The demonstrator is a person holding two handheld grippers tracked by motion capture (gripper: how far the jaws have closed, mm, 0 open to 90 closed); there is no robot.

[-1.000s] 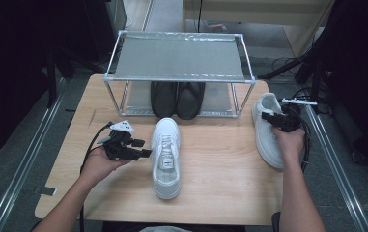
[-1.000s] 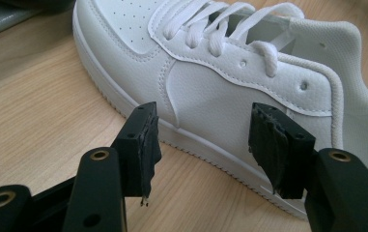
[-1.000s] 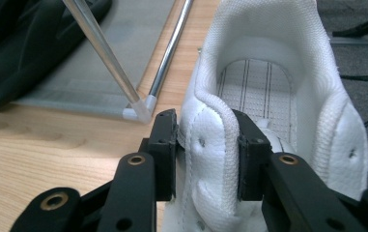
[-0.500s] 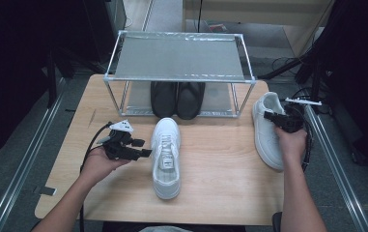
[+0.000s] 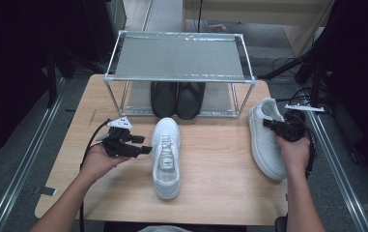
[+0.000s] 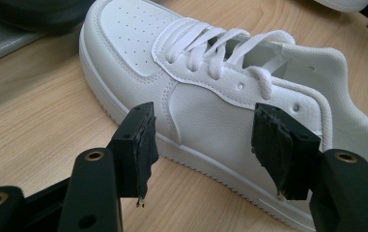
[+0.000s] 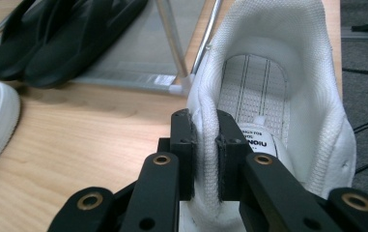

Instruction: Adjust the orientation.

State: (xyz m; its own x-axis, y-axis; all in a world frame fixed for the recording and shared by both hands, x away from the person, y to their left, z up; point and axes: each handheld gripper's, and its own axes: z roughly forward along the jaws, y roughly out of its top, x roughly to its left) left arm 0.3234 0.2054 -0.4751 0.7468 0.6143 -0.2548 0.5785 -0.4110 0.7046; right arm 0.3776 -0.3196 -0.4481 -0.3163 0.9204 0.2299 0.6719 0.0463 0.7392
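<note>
Pinching the padded collar of the right white sneaker (image 7: pixel 268 96), the right hand-held gripper (image 7: pixel 205 145) had its jaws pressed together on that soft rim, having just been closing with the collar between them; in the high view this sneaker (image 5: pixel 263 140) sat at about 3 o'clock on the wooden surface (image 5: pixel 220 169), just outside the right leg of the metal shoe rack (image 5: pixel 179 58), with the right hand-held gripper (image 5: pixel 271 124) at its heel end. Compared with a second earlier, the shoe looked slightly shifted and the hand a touch higher, so the lift seemed to be starting. Over at 9 o'clock, the left hand-held gripper (image 5: pixel 145 145) hung with jaws spread and nothing between them, just beside the middle white sneaker (image 5: pixel 166 157) at the centre of the surface, unchanged from before; its own view showed the pads either side of that sneaker's flank (image 6: pixel 210 96) without touching. A pair of black shoes (image 5: pixel 177 99) rested on the rack's lower shelf at 12 o'clock. My read was that these sneakers would be light, with smooth, slightly slick leather sides and a stiff sole, while the collar was soft and compressible, so the heel rim was the sensible place to grab, though the toe could droop from a one-sided pinch.
</note>
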